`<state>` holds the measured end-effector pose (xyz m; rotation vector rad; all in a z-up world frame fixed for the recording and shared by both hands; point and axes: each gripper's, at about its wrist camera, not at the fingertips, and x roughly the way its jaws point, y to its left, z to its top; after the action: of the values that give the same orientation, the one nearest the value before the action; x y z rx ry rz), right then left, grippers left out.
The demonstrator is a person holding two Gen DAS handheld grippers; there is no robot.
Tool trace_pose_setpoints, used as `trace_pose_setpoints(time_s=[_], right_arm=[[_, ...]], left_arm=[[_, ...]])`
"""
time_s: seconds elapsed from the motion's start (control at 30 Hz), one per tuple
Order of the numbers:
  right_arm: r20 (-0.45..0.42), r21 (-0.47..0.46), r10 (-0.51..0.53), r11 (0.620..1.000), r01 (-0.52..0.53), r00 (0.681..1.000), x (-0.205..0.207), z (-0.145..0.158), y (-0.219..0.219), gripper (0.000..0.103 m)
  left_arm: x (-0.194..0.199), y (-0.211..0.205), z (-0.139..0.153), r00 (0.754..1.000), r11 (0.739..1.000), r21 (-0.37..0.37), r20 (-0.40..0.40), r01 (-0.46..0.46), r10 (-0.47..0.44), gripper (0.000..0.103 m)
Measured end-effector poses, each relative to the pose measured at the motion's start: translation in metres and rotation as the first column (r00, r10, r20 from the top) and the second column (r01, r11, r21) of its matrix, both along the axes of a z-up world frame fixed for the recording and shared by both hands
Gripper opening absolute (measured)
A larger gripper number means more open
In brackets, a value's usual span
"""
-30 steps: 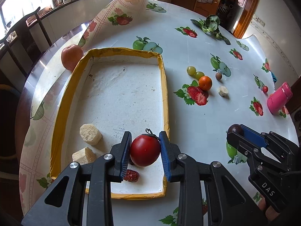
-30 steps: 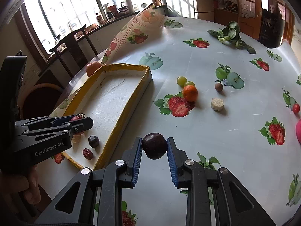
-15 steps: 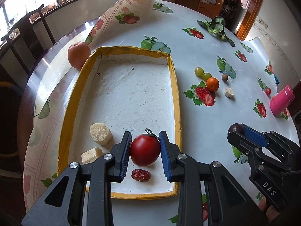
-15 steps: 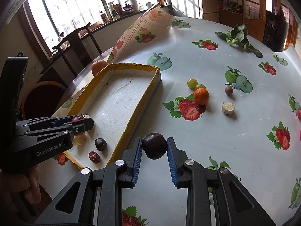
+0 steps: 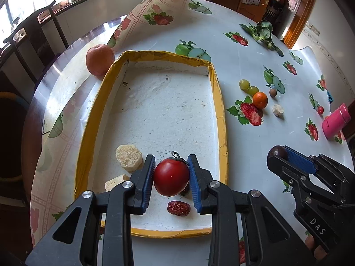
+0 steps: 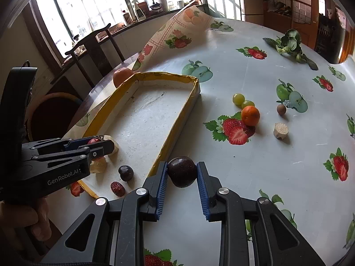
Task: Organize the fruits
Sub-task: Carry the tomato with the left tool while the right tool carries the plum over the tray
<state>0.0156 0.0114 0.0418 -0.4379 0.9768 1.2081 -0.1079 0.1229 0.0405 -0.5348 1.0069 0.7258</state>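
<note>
Two fruits ride in clenched jaws: left hand-held gripper (image 5: 170,177) grasping a red tomato (image 5: 171,177) over the tray (image 5: 218,102), right hand-held gripper (image 6: 182,174) a dark plum (image 6: 182,171); tangerine (image 6: 250,115) and grapes (image 6: 238,98) await on the tabletop (image 6: 277,166).

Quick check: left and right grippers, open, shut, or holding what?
Left gripper: shut on the red tomato.
Right gripper: shut on the dark round fruit.
</note>
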Motion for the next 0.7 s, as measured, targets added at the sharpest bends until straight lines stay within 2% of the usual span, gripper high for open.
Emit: trace_pose_setpoints(time_s=[0.33, 0.53, 0.7], right_arm=[[-0.008, 0.003, 0.036, 0.999, -0.036, 0.999, -0.01, -0.001, 0.022, 0.027], [-0.005, 0.031, 0.08, 0.996, -0.079, 0.997, -0.02, 0.0, 0.052, 0.027], [-0.025, 0.018, 0.116, 0.993, -0.116, 0.993, -0.029, -0.013, 0.085, 0.027]], left_arm=[[-0.004, 0.016, -0.006, 1.0, 1.0, -0.006, -0.008, -0.019, 0.019, 0.027], [-0.003, 0.05, -0.005, 0.998, 0.998, 0.0, 0.003, -0.067, 0.067, 0.027], [0.002, 0.079, -0.011, 0.995, 0.995, -0.003, -0.01, -0.101, 0.101, 0.027]])
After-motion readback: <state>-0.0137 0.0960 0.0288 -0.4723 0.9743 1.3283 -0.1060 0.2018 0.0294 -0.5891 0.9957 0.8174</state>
